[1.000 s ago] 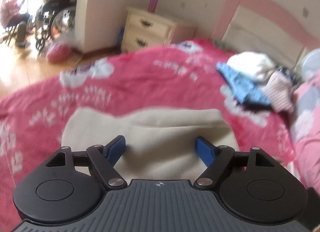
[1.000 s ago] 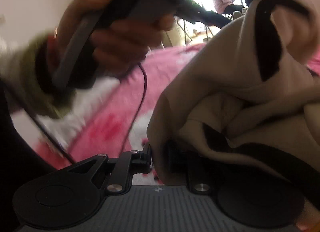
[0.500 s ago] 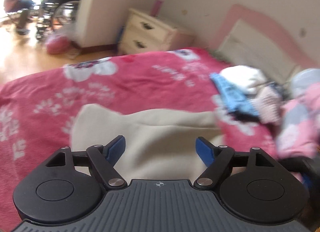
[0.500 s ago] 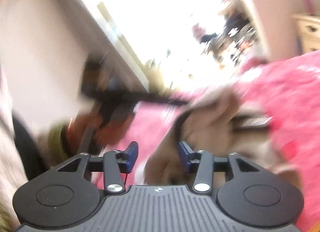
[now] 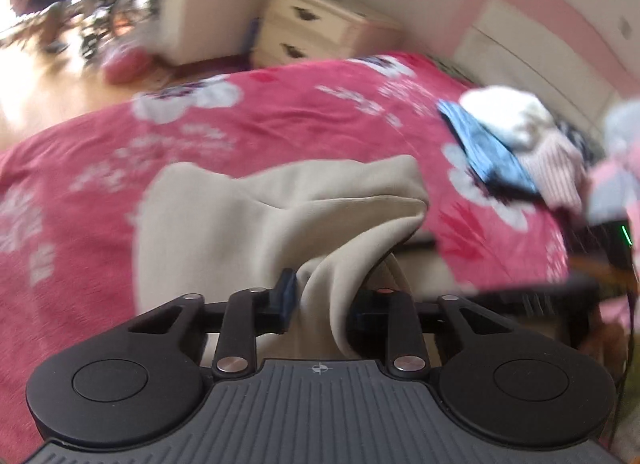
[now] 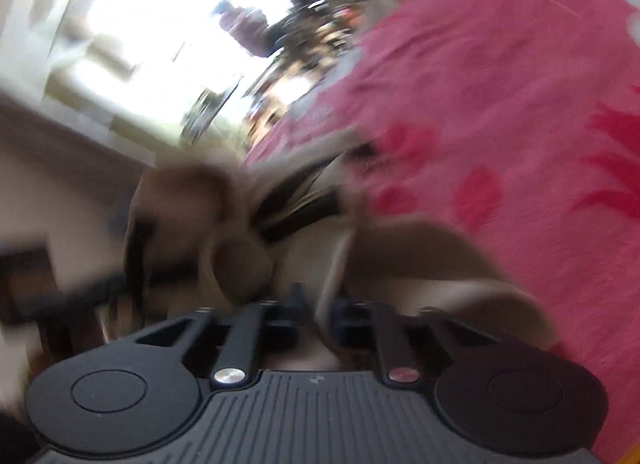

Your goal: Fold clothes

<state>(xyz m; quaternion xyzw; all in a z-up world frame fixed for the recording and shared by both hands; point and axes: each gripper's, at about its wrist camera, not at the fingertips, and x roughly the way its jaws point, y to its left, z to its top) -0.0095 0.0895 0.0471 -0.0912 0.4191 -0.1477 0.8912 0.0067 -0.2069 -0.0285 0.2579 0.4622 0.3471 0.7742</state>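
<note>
Lying spread across a pink floral bedspread (image 5: pixel 280 124) — a beige garment (image 5: pixel 224 224), flat over its far part and bunching into a raised fold toward the camera. Closing on that fold — the left gripper (image 5: pixel 320 300), with a ridge of the beige cloth standing between its blue pads and pressing against them, drawn up off the bed. Showing through heavy blur in the right wrist view: the right gripper (image 6: pixel 320 312) clamping together on a thin edge of the same beige garment (image 6: pixel 400 248), cloth pinched between the nearly touching fingers. Crossing the fabric just beyond those fingers — dark bands, trim or a strap, too smeared to name. Filling the right side of that view — the pink bedspread (image 6: pixel 500 104). Piling up at the far right of the bed in the left wrist view: other clothes (image 5: pixel 516 144), white, blue and pale pink striped pieces touching one another, well apart from the beige garment. Standing beyond the bed against the wall: a cream two-drawer nightstand (image 5: pixel 316 30), with a pink and cream headboard (image 5: pixel 532 36) to its right. Sitting far off by a bright window — a person (image 6: pixel 244 28), blurred.
</note>
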